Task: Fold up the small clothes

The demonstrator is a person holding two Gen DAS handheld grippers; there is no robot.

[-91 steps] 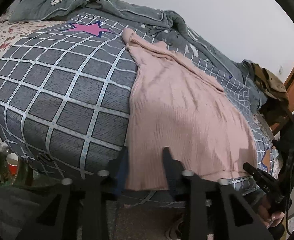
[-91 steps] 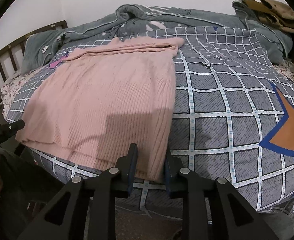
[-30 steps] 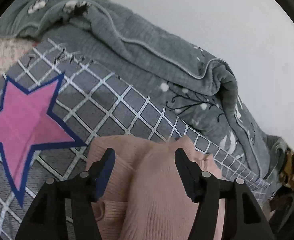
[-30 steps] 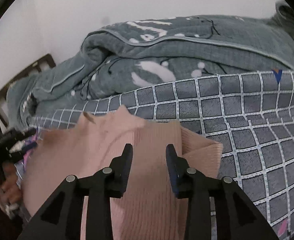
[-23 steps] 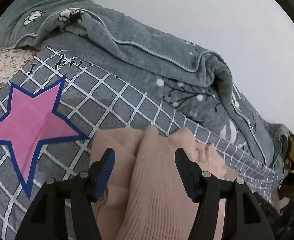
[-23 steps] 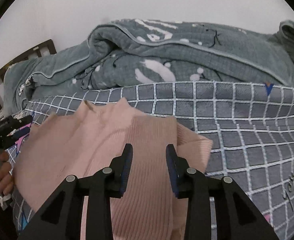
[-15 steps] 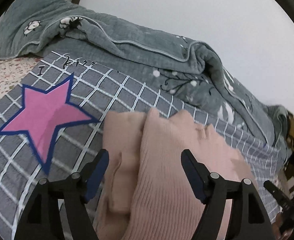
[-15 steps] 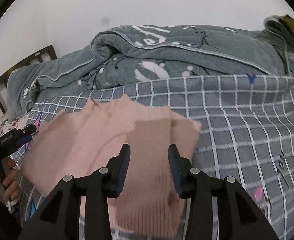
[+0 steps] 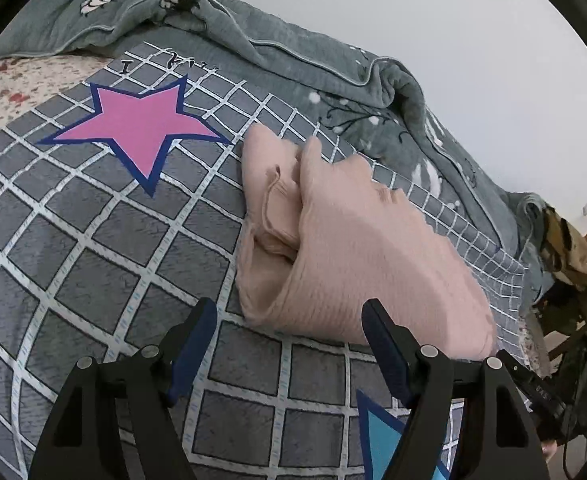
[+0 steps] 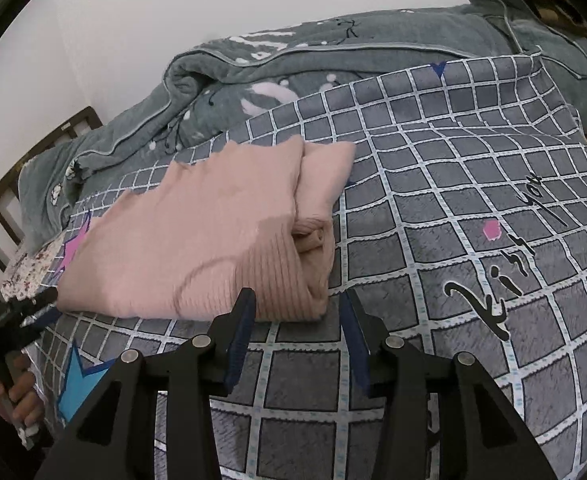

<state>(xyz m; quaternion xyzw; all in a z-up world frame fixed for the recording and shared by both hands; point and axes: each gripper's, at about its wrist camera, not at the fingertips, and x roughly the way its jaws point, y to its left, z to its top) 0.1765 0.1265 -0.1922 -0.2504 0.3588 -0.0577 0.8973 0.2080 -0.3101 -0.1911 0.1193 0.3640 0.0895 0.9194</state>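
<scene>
Lying on the bed's grey checked cover (image 10: 473,208), one pink ribbed knit garment (image 10: 197,240), doubled over on itself, its rounded fold edge facing the near side of the bed.

- Position: garment sits just below the rumpled grey-green quilt (image 10: 333,68), between the pink star print (image 9: 141,128) and the black lettering on the cover.
- Condition: top layer mostly smooth. At both side ends inner layers and a tucked sleeve show, bunched and not squared with the top layer.
- Left hand-held gripper (image 9: 289,344): jaws spread wide, nothing between them, just short of the garment's near edge.
- Right hand-held gripper (image 10: 297,320): jaws opening, partly spread, nothing pinched; the garment's near right corner lies just beyond the fingertips.
- A hand on the other gripper's handle shows at the left edge of the right wrist view.

Progress, as judged: one crosswise fold is laid and released. The bundle is long and loose, so a further fold across its length, and perhaps tidying of the bunched ends, appears to remain. A heap of olive clothing (image 9: 565,248) beyond the garment's right end may or may not be later work; cannot tell.
</scene>
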